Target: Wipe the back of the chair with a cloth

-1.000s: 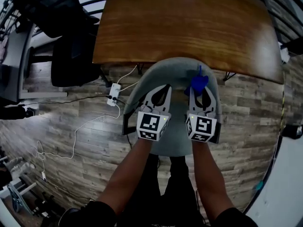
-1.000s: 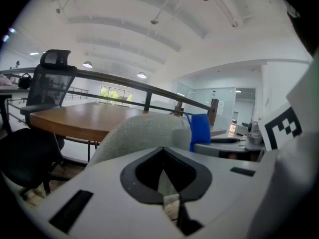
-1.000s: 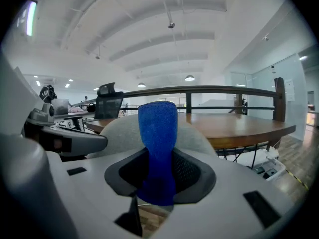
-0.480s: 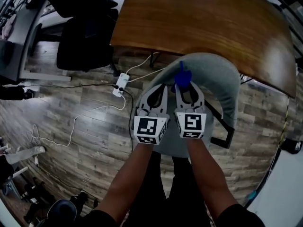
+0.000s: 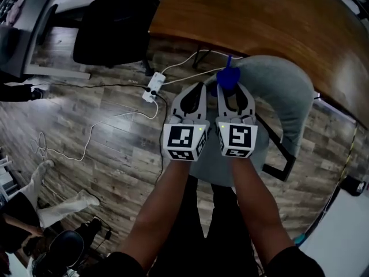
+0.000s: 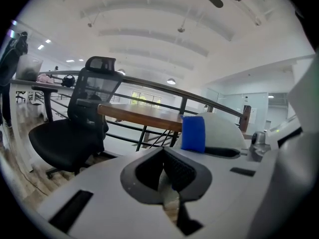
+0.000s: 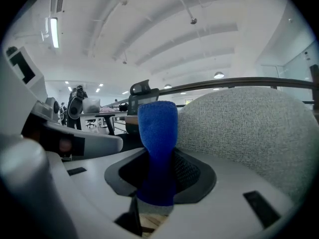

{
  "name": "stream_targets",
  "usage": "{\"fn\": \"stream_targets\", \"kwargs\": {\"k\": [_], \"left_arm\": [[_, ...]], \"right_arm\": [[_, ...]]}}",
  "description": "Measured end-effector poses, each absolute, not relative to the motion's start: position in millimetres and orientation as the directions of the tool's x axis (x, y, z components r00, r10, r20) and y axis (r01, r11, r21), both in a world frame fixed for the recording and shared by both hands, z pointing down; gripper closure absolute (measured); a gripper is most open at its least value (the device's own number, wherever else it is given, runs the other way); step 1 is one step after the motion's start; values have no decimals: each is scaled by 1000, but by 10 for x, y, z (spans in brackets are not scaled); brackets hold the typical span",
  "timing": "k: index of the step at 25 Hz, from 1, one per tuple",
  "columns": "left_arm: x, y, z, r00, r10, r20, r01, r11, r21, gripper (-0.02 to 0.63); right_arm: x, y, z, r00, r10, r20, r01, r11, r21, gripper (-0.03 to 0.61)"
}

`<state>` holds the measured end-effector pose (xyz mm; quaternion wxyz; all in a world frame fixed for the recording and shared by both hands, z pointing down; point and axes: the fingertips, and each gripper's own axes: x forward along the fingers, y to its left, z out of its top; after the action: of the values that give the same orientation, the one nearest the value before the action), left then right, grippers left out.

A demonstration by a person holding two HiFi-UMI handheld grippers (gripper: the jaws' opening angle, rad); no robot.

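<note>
Grey wood-plank floor with white power strip, brown wooden table, black office chair.

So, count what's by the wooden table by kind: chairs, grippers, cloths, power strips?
Chairs: 2, grey chair and black chair
Grippers: 2, left gripper and right gripper
Cloths: 1, blue cloth
Power strips: 1, white power strip
Total: 6

That blue cloth looks soft, napped and matt; the chair back is coarse grey woven fabric; the table shows glossy polished wood, the floor grainy planks.
</note>
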<state>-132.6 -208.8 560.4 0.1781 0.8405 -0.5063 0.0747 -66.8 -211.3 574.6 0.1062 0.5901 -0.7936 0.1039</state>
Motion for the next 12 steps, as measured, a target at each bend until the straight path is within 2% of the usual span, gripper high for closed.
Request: {"fn": "stream_targets", "kwargs": {"k": [7,12], "left_arm": [[-1215,-2104,5577,492,-817,302,-870,-452,194,611],[-987,-1988,5566,538,-786,305,-841,-528,123,611]], "right_arm": [[-645,-2103,5705,-292,-922,256,-956,286,-64,443],[-500,-2066,5760,-279,-927,249,-960,267,-81,443]]}}
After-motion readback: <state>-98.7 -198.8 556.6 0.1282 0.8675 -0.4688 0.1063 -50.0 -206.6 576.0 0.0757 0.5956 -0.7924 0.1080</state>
